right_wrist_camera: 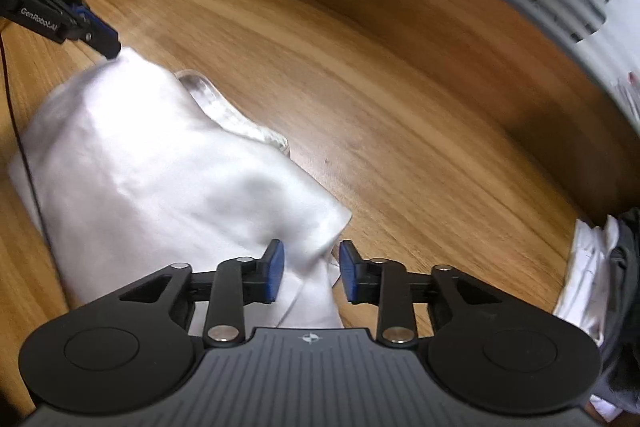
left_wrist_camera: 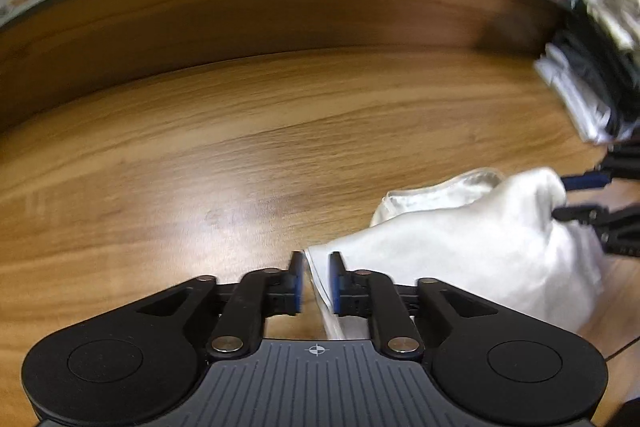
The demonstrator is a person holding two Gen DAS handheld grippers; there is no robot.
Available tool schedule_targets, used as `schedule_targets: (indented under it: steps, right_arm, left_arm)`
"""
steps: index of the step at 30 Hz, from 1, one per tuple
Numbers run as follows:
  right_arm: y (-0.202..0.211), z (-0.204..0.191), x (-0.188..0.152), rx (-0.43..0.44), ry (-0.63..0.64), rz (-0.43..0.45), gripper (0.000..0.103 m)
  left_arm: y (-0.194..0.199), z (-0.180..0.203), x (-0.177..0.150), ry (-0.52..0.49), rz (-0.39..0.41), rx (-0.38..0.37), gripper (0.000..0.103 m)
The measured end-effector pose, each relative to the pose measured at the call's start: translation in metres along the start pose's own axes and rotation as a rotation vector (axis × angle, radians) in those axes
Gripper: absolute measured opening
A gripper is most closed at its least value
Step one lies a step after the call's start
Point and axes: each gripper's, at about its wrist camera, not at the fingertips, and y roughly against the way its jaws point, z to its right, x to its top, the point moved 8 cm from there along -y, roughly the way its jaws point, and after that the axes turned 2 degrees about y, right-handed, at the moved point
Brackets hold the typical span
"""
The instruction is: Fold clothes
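Mostly wooden surface (left_wrist_camera: 200,155) filling both views, white garment (right_wrist_camera: 160,179) lying bunched on it. Folded clothes pile (left_wrist_camera: 580,95) sitting at 2 o'clock in the left view. Left tongs (left_wrist_camera: 316,283) standing parted around a garment edge; right tongs (right_wrist_camera: 311,271) gaping over another corner, not clenching.

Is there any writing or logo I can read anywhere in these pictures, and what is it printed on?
"GenRobot.AI": white lettering on the black side of the left gripper, seen in the right wrist view.
A small crosshair mark, no letters, on the grey ribbed body of each gripper, seen in both wrist views.
Nothing readable on the white garment, the wooden table or the stack of clothes; the background is too blurred to tell.
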Motion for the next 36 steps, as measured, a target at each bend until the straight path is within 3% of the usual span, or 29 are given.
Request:
schedule_targets:
  steps: [3, 8, 15, 18, 20, 25, 32, 33, 35, 36]
  right_arm:
    - [0.026, -0.01, 0.003, 0.015, -0.012, 0.028, 0.044]
    - [0.051, -0.036, 0.012, 0.06, -0.026, 0.049, 0.044]
    - [0.06, -0.106, 0.018, 0.134, 0.019, 0.068, 0.045]
    - [0.052, -0.143, 0.023, 0.161, 0.058, 0.065, 0.048]
    - [0.045, -0.168, 0.027, 0.17, 0.107, 0.067, 0.058]
    - [0.027, -0.192, 0.03, 0.132, 0.187, 0.054, 0.058]
    - [0.001, -0.226, 0.036, 0.079, 0.3, 0.035, 0.058]
    - [-0.002, -0.231, 0.036, 0.071, 0.316, 0.033, 0.056]
    - [-0.009, -0.24, 0.038, 0.056, 0.346, 0.029, 0.027]
    - [-0.005, -0.237, 0.038, 0.048, 0.341, 0.039, 0.019]
  left_arm:
    - [0.02, -0.007, -0.007, 0.052, 0.008, -0.028, 0.042]
    - [0.047, -0.022, -0.032, 0.153, -0.013, -0.05, 0.055]
    - [0.08, -0.04, -0.073, 0.236, -0.037, -0.097, 0.076]
    - [0.084, -0.049, -0.088, 0.247, -0.047, -0.084, 0.082]
    - [0.085, -0.056, -0.097, 0.254, -0.056, -0.069, 0.084]
    - [0.086, -0.069, -0.112, 0.302, -0.069, -0.093, 0.092]
    - [0.084, -0.072, -0.119, 0.402, -0.075, -0.22, 0.096]
    - [0.081, -0.07, -0.119, 0.416, -0.08, -0.238, 0.097]
    - [0.074, -0.066, -0.118, 0.442, -0.093, -0.271, 0.099]
    - [0.07, -0.063, -0.117, 0.455, -0.1, -0.288, 0.099]
